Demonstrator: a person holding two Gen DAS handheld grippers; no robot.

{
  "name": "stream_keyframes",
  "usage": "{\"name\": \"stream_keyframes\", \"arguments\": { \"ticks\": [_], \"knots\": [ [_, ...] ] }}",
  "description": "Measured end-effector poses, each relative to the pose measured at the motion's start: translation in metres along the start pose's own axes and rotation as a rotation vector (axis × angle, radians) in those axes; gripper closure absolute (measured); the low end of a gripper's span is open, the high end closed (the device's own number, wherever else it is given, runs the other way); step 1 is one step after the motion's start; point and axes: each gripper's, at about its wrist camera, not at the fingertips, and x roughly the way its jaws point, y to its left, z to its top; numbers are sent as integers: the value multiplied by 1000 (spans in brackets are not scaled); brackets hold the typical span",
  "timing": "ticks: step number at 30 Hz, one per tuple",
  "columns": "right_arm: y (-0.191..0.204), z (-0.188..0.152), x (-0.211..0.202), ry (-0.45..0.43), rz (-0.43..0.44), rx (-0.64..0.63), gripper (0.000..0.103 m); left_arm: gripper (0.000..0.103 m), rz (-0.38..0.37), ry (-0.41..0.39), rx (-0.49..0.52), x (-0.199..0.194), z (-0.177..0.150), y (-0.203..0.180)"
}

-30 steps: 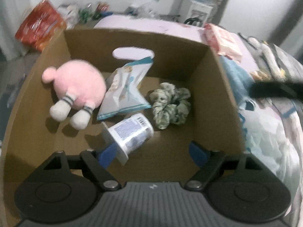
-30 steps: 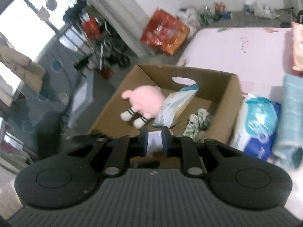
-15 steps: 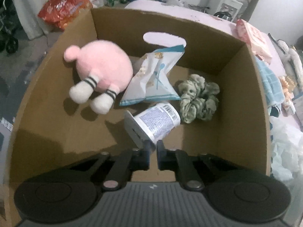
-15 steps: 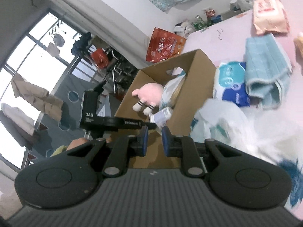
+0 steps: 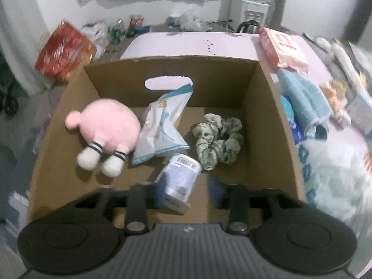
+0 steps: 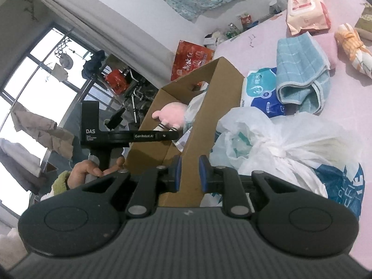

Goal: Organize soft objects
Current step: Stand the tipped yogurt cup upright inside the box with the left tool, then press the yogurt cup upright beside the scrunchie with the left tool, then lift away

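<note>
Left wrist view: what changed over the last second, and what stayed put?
The left gripper, shut at the yogurt cup half a second ago, has opened; the cup has turned, its lid now toward the camera. The pink plush, snack bag and scrunchie have not moved.

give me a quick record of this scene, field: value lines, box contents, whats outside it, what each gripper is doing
container: cardboard box, open top, handle cutout in far wall
in box: pink plush toy, snack pouch, green scrunchie, small white tub on its side
outside box: blue towel, wipes pack, white plastic bag, on pink surface
left gripper: jaws open either side of the tub
right gripper: jaws slightly apart, holding nothing, box corner in line behind the gap
</note>
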Motion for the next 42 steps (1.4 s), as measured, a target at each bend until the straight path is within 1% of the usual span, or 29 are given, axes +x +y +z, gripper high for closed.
{"name": "stream_keyframes", "arguments": {
  "ticks": [3, 5, 8, 11, 16, 18, 20, 25, 30, 34, 35, 37, 39, 42],
  "knots": [
    [6, 1, 0, 5, 3, -20, 85, 31, 40, -20, 133, -3, -11, -3],
    [9, 2, 2, 8, 7, -27, 84, 23, 47, -3, 220, 1, -20, -6],
    [15, 3, 7, 11, 19, -31, 84, 22, 84, 0, 317, 12, -31, -11],
    [20, 2, 12, 10, 36, -28, 83, 22, 100, 8, 361, 27, -35, -12],
    [23, -3, 18, 11, 53, -11, 82, 24, 108, 4, 363, 47, -34, -9],
    [22, -5, 20, 11, 48, -2, 82, 34, 105, 13, 363, 53, -33, -9],
    [19, -6, 21, 12, 43, 8, 82, 37, 118, 17, 370, 57, -33, -10],
    [12, -9, 22, 12, 34, 29, 82, 40, 126, 9, 375, 55, -33, -12],
    [8, -13, 18, 9, 39, 37, 81, 40, 87, 23, 340, 38, -23, -15],
    [5, -15, 14, 8, 41, 39, 81, 40, 54, 98, 304, 31, -8, -19],
    [4, -16, 13, 8, 40, 40, 81, 40, 39, 118, 289, 32, -4, -19],
    [1, -17, 12, 7, 39, 45, 81, 41, 33, 144, 269, 37, 0, -21],
    [-2, -18, 11, 5, 35, 53, 81, 42, 47, 124, 277, 40, 2, -23],
    [-5, -19, 8, 4, 30, 62, 80, 42, 52, 115, 276, 42, 1, -25]
  ]
}}
